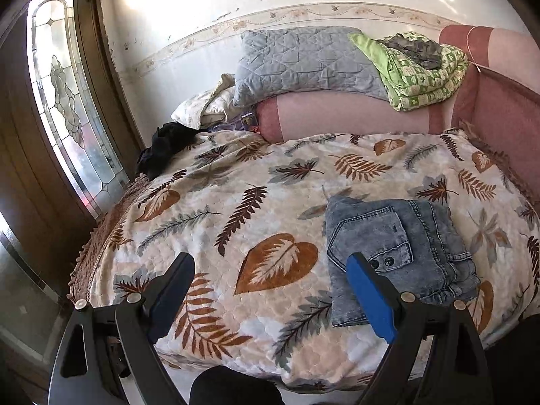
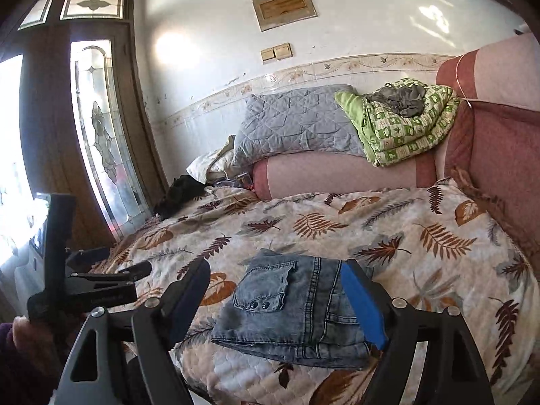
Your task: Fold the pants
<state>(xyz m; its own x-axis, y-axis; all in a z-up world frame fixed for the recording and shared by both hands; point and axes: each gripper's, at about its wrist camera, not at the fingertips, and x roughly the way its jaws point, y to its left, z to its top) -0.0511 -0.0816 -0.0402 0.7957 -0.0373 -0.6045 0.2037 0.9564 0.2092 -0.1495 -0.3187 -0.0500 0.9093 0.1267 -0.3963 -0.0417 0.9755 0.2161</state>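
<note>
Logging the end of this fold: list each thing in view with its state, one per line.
jeans: folded into a compact stack, lying on the blanket, not gripped.
left gripper: open, holding nothing.
right gripper: open, holding nothing.
blanket: spread over the bed, a little rumpled.
green quilt: folded, on the bolster.
black garment: crumpled at the bed's far corner.

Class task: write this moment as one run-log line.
jeans: folded, on bed | left gripper: open, empty | right gripper: open, empty
</note>
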